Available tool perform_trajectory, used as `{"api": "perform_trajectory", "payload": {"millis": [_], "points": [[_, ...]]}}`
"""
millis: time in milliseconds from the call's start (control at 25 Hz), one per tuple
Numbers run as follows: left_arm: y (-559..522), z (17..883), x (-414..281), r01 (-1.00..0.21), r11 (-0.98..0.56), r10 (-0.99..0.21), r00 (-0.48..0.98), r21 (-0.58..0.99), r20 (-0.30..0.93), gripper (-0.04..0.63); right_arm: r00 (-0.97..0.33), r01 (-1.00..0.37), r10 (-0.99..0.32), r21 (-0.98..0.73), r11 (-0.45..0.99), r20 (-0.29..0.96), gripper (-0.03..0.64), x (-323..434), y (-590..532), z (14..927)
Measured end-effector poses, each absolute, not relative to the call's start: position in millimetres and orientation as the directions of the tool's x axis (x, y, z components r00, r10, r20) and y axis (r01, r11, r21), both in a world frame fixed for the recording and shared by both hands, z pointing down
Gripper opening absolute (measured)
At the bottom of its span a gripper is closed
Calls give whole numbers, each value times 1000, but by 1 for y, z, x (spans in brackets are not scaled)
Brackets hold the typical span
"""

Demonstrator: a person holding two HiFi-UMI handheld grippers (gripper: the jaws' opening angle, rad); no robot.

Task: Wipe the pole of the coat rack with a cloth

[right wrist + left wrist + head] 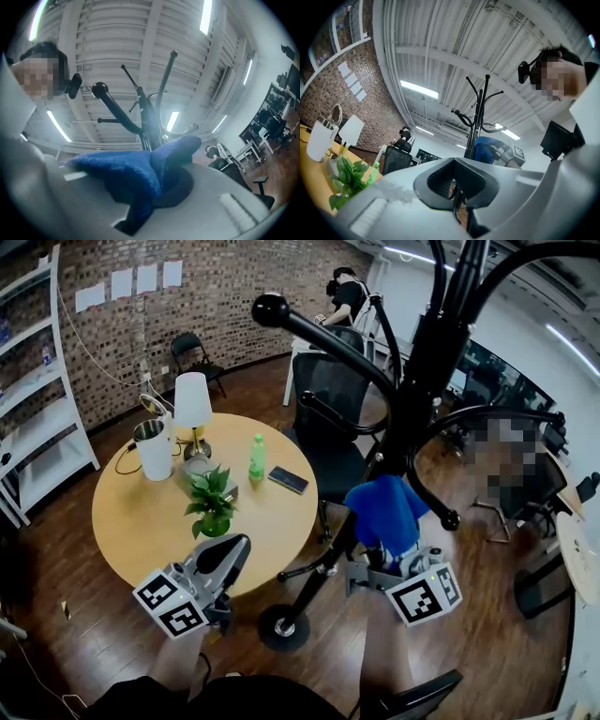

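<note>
Dark wooden floor [84,652] and a brick wall [234,296] bound the room. A round, pale wooden bench [272,531] stands left of the coat rack's smooth black pole [412,399], which rises from a disc base [284,626]. Fluffy blue cloth [386,510], clamped in the right tongs [386,554], lies against the pole's lower half. Left tongs [234,557], together and empty, hover by the bench's near edge.

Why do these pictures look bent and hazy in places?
Head view: the wide lens bows the shelf and darkens the corners. Right gripper view: a ceiling light glares beside the pole, hazing it; the cloth, near the lens, looks soft. Left gripper view: the rack is backlit, dark against the ceiling.
</note>
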State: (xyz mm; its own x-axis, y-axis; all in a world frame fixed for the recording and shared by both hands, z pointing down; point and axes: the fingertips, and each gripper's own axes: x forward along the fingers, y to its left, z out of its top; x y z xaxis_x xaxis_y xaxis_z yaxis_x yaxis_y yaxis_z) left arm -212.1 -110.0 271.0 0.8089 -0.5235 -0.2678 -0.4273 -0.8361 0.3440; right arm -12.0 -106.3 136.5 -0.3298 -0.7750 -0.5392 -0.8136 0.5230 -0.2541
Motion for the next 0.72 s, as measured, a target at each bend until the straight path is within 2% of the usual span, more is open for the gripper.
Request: {"api": "perform_trajectory", "payload": {"millis": [360,720], "points": [[-116,271,-202,-405,-845,-506,819,350,-272,0,-348,-821,-772,-224,525,-532,21,-12,-105,138],[-114,296,-186,-351,-855,-449,869,381,-208,0,-294,-790,-894,-441,427,-338,21,-14,-109,299]]}}
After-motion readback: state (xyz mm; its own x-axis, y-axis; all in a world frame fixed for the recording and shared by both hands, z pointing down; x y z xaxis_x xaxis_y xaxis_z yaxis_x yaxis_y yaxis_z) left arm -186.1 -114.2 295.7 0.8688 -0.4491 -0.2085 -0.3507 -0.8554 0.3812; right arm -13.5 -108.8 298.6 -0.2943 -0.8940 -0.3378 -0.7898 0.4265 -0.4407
